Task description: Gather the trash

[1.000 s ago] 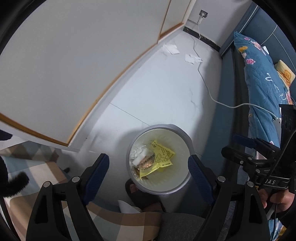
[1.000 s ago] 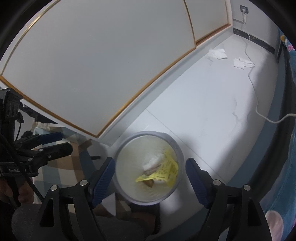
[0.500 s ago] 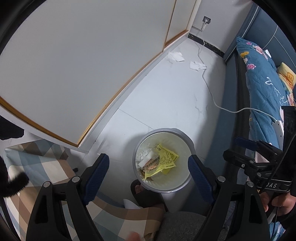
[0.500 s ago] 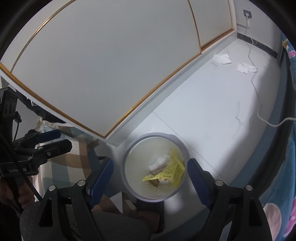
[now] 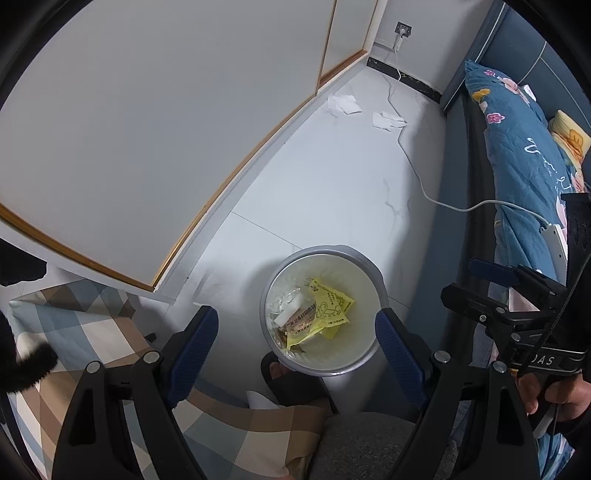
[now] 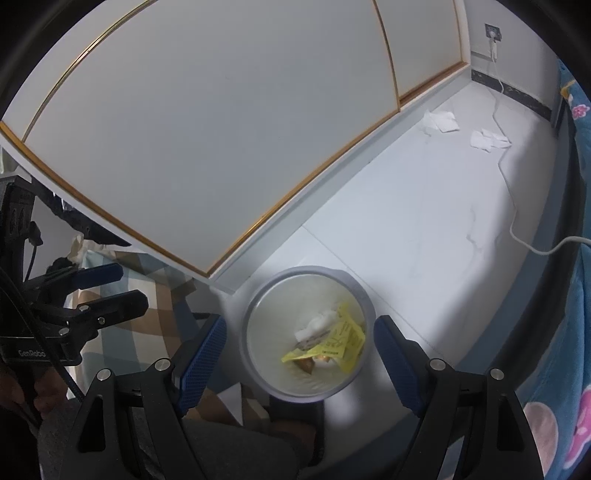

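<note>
On the white tile floor (image 5: 332, 192), beside a checked blanket (image 5: 92, 332) at far left: a round grey bin (image 5: 364, 266), standing upright just ahead of a dark slipper (image 5: 291, 384). Inside the bin — a yellow printed wrapper (image 5: 328, 310), a white wad of tissue (image 5: 290, 308) touching its left edge, and a brown scrap (image 5: 282, 338) low against the near wall. Same contents from the right wrist view: bin (image 6: 258, 306), yellow wrapper (image 6: 343, 339), white tissue (image 6: 317, 325).

Left tongs (image 5: 297, 328) spread wide, blue pads either side of the bin's rim, holding nothing. Right tongs (image 6: 300, 354) likewise spread wide and empty, framing the bin from above; seen side-on from the left wrist view at the right edge (image 5: 476, 280), gripped by a hand (image 5: 554, 391).

Further back, near the wardrobe's (image 5: 166, 110) base: two crumpled white tissues on the floor — one (image 5: 343, 104) close to the wardrobe, the other (image 5: 388, 120) just right of it, touching a white cable (image 5: 417, 173). Cable running from a wall socket (image 5: 403, 28) across the floor to the bed (image 5: 524, 155) with its blue floral cover at far right. Both tissues well apart from the bin.
</note>
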### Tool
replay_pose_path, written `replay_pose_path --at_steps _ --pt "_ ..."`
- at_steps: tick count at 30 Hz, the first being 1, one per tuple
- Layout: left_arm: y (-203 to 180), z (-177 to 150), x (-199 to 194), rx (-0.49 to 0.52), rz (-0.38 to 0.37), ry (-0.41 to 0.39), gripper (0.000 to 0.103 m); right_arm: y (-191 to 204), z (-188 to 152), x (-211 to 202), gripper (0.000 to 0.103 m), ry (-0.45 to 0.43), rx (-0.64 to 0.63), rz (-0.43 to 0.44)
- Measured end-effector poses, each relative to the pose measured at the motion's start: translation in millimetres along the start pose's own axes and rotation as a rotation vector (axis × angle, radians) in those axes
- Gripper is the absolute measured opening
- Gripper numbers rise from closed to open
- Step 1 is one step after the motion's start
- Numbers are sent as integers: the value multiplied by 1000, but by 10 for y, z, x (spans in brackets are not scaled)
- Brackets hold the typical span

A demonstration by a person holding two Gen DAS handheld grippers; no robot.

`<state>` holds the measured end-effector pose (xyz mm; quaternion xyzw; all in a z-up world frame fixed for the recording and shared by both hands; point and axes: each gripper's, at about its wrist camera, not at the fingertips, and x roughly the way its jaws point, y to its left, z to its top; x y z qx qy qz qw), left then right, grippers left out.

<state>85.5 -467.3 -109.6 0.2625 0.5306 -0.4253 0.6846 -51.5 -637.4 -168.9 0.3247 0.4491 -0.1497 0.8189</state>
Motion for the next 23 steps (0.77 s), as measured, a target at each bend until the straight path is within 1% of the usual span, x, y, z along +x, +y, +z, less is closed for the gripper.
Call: replay_pose_path --at_steps 8,14,18,23 --pt "-8 7 10 1 -3 4 85 -15 3 5 82 2 7 -3" --pt "3 -3 19 -17 -28 -1 85 -23 -7 -19 82 -3 13 -12" --pt "9 -19 -19 -21 -22 -20 85 -26 -15 -31 82 -3 14 -20" --pt "31 -24 -55 -25 -38 -43 85 21 -17 -65 82 -7 3 -25"
